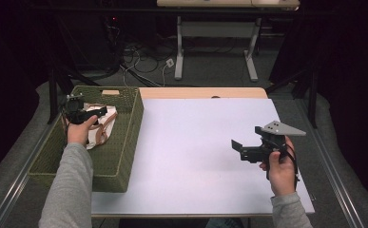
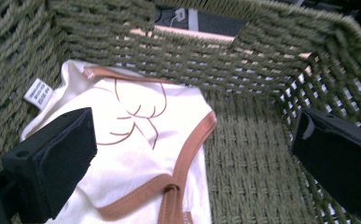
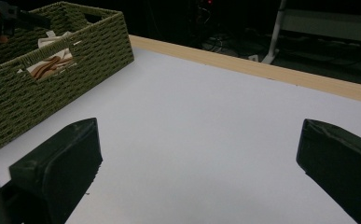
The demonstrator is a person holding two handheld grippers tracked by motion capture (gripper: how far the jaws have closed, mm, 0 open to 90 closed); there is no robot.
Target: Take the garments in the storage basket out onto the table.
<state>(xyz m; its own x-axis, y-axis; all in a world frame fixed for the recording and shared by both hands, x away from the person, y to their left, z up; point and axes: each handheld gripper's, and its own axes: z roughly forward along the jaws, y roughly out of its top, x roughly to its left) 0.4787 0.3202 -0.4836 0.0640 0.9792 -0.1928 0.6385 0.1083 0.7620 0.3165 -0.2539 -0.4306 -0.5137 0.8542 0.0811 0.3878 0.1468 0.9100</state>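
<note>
- At the left of the high view, the left gripper hangs inside the green woven basket, jaws spread wide over the cream garment with brown trim lying on the basket's floor.
- Lower right, the right gripper hovers over the white table, jaws spread, pinching nothing.

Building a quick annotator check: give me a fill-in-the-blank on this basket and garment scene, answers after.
1. The cream garment with brown trim lies inside the green woven ____.
2. The left gripper hangs over that garment with its jaws ____.
3. The right gripper is held above the ____ tabletop, jaws open with nothing between them.
4. In the high view, the basket sits at the table's ____ side.

Missing words: basket; open; white; left
</note>
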